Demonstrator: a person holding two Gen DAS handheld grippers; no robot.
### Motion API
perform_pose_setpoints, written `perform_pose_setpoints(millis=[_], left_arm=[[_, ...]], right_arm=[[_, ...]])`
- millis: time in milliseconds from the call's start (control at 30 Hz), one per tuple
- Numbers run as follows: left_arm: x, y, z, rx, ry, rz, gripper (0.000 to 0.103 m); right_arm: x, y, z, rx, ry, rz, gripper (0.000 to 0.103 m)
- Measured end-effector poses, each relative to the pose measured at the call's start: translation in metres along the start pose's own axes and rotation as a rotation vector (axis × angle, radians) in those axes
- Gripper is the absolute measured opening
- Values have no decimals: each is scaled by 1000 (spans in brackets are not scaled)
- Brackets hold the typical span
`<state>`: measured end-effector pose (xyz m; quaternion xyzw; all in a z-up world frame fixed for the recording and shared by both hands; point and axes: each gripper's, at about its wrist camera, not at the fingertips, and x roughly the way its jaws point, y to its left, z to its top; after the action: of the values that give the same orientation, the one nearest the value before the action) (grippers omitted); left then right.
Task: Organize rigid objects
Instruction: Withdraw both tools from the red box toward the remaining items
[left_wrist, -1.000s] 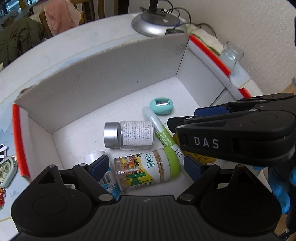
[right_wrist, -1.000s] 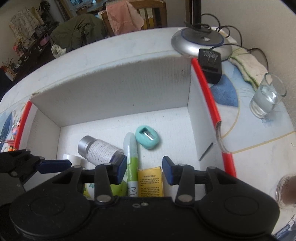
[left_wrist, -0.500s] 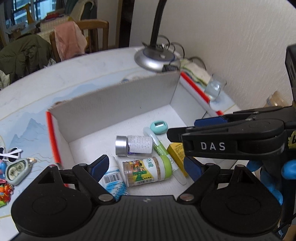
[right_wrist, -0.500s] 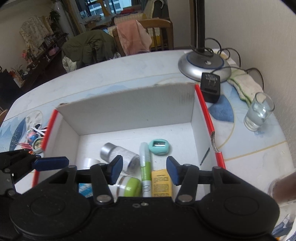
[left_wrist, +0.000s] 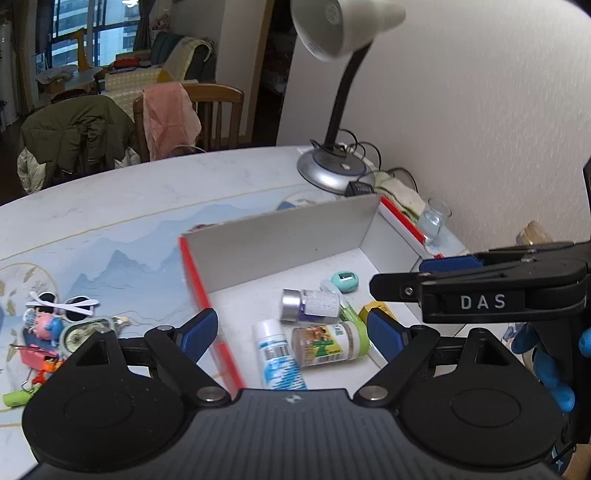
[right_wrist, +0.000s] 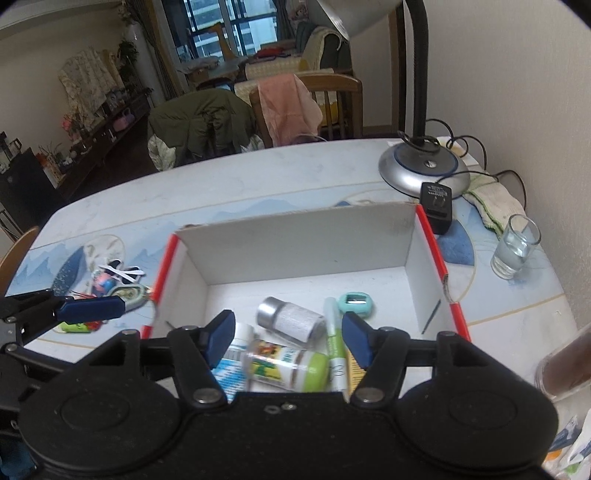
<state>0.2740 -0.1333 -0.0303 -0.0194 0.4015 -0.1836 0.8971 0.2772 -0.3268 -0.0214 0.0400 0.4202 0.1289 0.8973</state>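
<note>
From the left wrist view, the left gripper hangs released and empty above the near edge of the cardboard box, whose stiff grey walls carry red trim. Inside lie a silver-capped bottle, a green-lidded jar and a white tube, all on their sides; being round, smooth and probably light, they would likely roll or slip unless pinched across the middle of the body. A small teal sharpener sits farther back, apart from them. Left of the box, a clutter of toys and sunglasses rests on the table. From the right wrist view, the right gripper is likewise spread wide with nothing in it, above the same box. A green marker lies beside a flat-sided yellow carton, the easier shape to grip. A drinking glass stands outside, fragile and best avoided.
</note>
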Motion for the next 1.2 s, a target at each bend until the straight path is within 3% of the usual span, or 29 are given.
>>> perform_pose_setpoints(millis=[133,300,400,800,900,1200], left_arm=[[-18,19,-4,-30,-26,0,88],[-38,42,-11,-51,-48,8,88],[-47,54,-17,-61,-61,33,89],[-78,116,-39,-109,-77,74,92],[-85,131,-44,-110,-90,82,103],[-98,180,-61,-128,-93,123,103]], right_arm=[[-8,14,-4,7,-24,-1,75],[-14,31,-12,25,-41,-2,78],[-17,43,-18,25,-55,-19,87],[-24,99,-33,37,-76,0,94],[-25,113,-36,35,-83,5,96],[-15,153,-44,24,-89,22,103]])
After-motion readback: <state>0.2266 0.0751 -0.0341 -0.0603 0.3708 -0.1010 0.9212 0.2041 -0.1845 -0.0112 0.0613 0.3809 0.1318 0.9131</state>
